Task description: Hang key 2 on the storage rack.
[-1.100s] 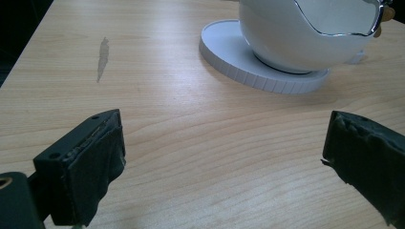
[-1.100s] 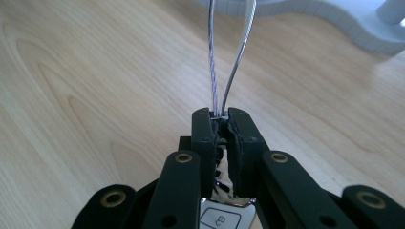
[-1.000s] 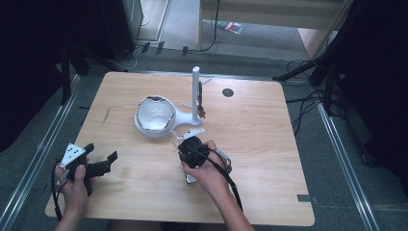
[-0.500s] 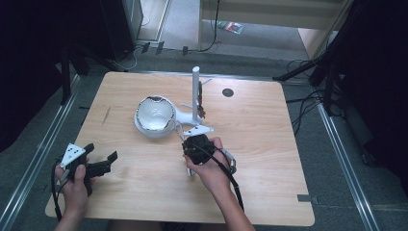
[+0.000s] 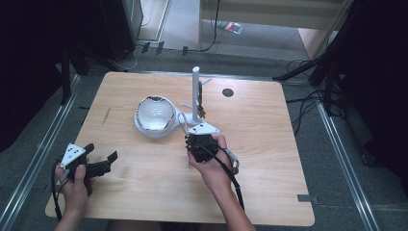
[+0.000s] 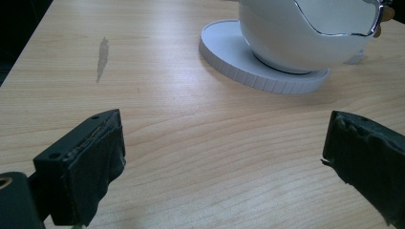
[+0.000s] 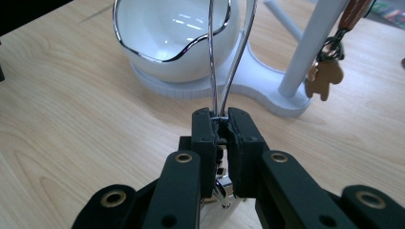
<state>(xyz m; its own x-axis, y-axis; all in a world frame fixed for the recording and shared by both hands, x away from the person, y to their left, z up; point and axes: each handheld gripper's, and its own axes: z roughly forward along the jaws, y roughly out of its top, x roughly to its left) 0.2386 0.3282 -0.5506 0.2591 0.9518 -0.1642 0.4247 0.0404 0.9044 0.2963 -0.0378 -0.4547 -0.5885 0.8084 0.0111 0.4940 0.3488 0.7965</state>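
A thin silver wire loop [image 7: 211,57] is pinched between the jaws of my right gripper [image 7: 223,121], which is shut on it. The loop rises toward a white bowl with a silver rim [image 7: 176,28]. In the high view my right gripper [image 5: 192,141] sits mid-table, just in front of the bowl [image 5: 155,113] and a white post stand [image 5: 196,91]. A brown gingerbread-shaped keychain [image 7: 325,76] hangs from the post. My left gripper [image 5: 102,158] rests low near the front left, its jaws wide apart with nothing between them [image 6: 224,152].
The bowl stands on a round white base [image 6: 229,57] joined to the stand's foot [image 7: 282,102]. A silver ring [image 5: 233,161] lies by the right hand. A dark round hole [image 5: 227,92] marks the far table. A grey smear [image 6: 101,55] is on the wood.
My right gripper has moved a little forward toward the stand and bowl, with the wire loop still held. The left gripper has stayed put.
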